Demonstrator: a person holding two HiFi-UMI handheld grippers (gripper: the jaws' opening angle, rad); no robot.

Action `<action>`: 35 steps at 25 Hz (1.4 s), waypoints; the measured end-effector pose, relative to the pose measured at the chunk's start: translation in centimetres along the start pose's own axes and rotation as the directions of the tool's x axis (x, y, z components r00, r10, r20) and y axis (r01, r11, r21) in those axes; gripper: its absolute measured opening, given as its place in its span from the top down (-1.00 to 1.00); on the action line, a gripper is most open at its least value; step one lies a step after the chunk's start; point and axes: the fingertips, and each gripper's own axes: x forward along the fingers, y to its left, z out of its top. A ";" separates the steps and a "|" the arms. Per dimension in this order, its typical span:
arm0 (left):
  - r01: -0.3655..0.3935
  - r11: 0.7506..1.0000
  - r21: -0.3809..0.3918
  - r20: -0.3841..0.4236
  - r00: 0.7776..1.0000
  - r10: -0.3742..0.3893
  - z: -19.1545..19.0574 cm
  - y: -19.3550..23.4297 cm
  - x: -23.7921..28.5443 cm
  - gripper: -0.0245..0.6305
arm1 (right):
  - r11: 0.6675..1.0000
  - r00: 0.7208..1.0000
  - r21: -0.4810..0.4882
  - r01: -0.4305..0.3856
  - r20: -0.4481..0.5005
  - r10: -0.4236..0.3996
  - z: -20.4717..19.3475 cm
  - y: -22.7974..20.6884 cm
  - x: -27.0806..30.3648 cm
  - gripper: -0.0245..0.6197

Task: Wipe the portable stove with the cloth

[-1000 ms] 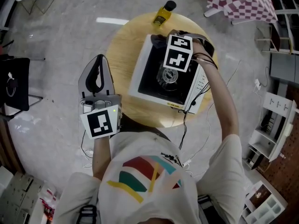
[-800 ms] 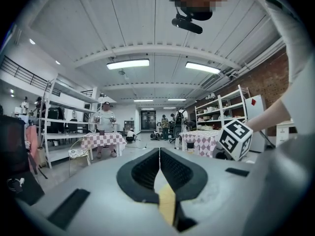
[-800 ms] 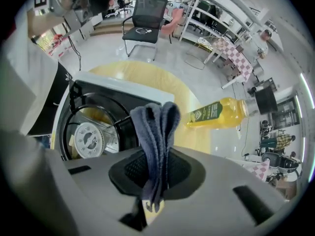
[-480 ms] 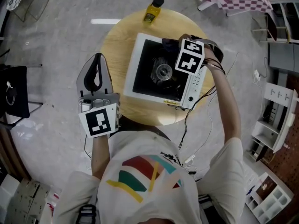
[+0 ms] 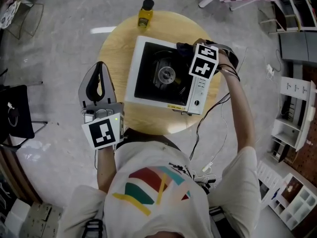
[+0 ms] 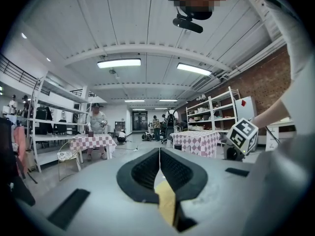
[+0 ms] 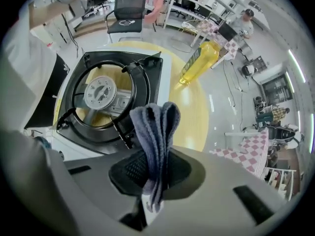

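Shifted rightward off the burner, the cloth (image 7: 156, 127) is pinched in the right gripper (image 7: 153, 165), arm outstretched, over the far right corner of the stove (image 5: 148, 86) on the desk (image 5: 115, 58). Left gripper (image 6: 159, 157): closed, empty, beside the desk.

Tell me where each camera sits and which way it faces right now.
Head view: on the person's head, facing steeply down at the portable stove on the round table; shirt, arms, left gripper and right gripper show.
Left gripper view: on the left gripper, facing out across the room past shut, empty jaws; the person's right arm shows.
Right gripper view: on the right gripper, facing down at the stove's burner past jaws shut on the cloth.
Shared: head and right gripper views both show stove and yellow bottle.
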 end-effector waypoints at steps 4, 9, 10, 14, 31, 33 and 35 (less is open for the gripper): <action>0.003 1.000 0.004 -0.004 1.000 -0.003 0.3 -0.4 -0.1 0.91 | 0.999 1.000 0.051 -0.002 0.005 0.002 -1.5 -0.2 -0.2 0.83; -0.004 1.000 0.006 -0.009 1.000 0.004 0.4 -0.4 -0.3 0.91 | 0.990 1.000 0.141 -0.005 -0.013 0.007 -4.2 -1.0 -0.2 0.83; -0.004 1.000 0.006 -0.010 1.000 0.004 0.3 -0.5 -0.3 0.91 | 0.991 0.999 0.137 -0.007 -0.033 0.011 -5.0 -0.9 0.0 0.83; 0.002 1.000 0.009 -0.015 1.000 -0.002 0.1 -0.9 -0.2 0.91 | 0.989 0.998 0.146 -0.018 -0.052 0.026 -7.0 0.1 0.4 0.83; 0.063 0.998 0.025 0.012 0.998 -0.064 1.1 -3.6 0.4 0.91 | 0.990 0.994 0.137 0.042 -0.110 -0.027 -10.8 1.5 -0.3 0.83; 0.057 0.998 0.025 0.013 0.998 -0.058 1.0 -3.4 0.3 0.91 | 0.989 0.994 0.107 0.101 -0.061 -0.095 -9.5 0.3 -1.4 0.83; 0.049 0.999 0.023 0.016 0.999 -0.050 1.0 -3.1 0.1 0.91 | 0.975 0.974 0.017 0.221 0.051 -0.221 -6.3 -1.4 -3.5 0.83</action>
